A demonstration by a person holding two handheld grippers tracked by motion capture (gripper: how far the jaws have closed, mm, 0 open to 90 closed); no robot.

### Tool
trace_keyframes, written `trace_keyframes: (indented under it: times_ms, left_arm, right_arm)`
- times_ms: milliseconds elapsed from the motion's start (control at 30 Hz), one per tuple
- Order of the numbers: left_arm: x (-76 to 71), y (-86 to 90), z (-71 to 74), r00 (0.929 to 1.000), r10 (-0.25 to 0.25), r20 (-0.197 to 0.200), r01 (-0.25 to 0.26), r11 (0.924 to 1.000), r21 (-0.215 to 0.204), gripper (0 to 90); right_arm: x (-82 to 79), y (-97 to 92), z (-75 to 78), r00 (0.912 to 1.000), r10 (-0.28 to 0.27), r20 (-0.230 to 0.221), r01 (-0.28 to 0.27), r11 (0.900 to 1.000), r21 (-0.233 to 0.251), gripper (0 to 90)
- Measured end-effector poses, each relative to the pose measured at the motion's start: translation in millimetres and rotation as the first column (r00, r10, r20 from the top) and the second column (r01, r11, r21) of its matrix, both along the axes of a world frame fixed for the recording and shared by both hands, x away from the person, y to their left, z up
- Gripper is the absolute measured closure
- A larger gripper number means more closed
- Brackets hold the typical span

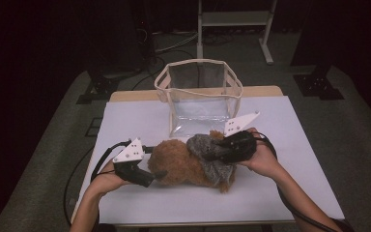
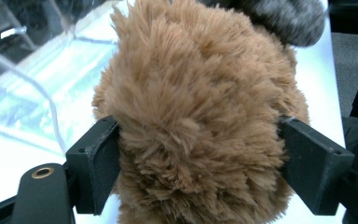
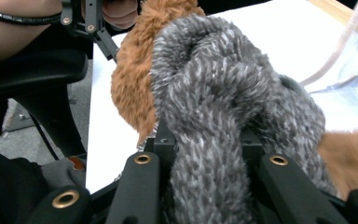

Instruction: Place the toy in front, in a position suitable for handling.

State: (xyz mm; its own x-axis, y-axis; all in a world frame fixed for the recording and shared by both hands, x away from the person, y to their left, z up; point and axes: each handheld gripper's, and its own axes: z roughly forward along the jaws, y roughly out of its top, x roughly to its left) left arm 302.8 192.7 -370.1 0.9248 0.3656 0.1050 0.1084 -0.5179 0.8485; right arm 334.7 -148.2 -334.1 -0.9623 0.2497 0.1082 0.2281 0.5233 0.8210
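Your left gripper (image 1: 158, 175) stands with its jaws spread wide around the left end of the fluffy brown plush toy (image 1: 183, 166), both pads against the fur; your right gripper (image 1: 211, 155) is clamped on the toy's knitted grey scarf (image 1: 207, 151) at its right end; the toy lies on the white table (image 1: 280, 145), just near of the clear plastic bag with cream trim (image 1: 200, 94), which stands open; judged from this, the toy is gripped, while lifting it into the bag remains.

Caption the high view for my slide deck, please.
Both grippers, left and right, clamp a brown plush toy before a clear bag.
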Motion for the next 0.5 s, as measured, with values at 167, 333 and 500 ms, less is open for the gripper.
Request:
trace_keyframes:
  times_ms: [167, 333, 500]
  left_arm:
    - [0.1, 7.8, -3.9, 0.9997, 0.024, -0.003, -0.024, 0.9997, 0.010, 19.1]
    - [-10.2, 10.3, 12.4, 0.9966, 0.035, 0.075, -0.037, 0.9990, 0.025, 18.1]
    - [-14.4, 2.2, 16.5, 0.9935, 0.016, 0.112, -0.022, 0.9984, 0.053, 17.4]
  right_arm:
    - [-2.1, -13.8, -9.2, 0.9993, -0.036, -0.011, 0.036, 0.9992, -0.019, 68.6]
    - [4.3, -20.4, -26.2, 0.9967, -0.076, -0.029, 0.075, 0.9962, -0.044, 68.1]
    - [9.4, -23.2, -29.0, 0.9954, -0.087, -0.040, 0.086, 0.9960, -0.022, 68.1]
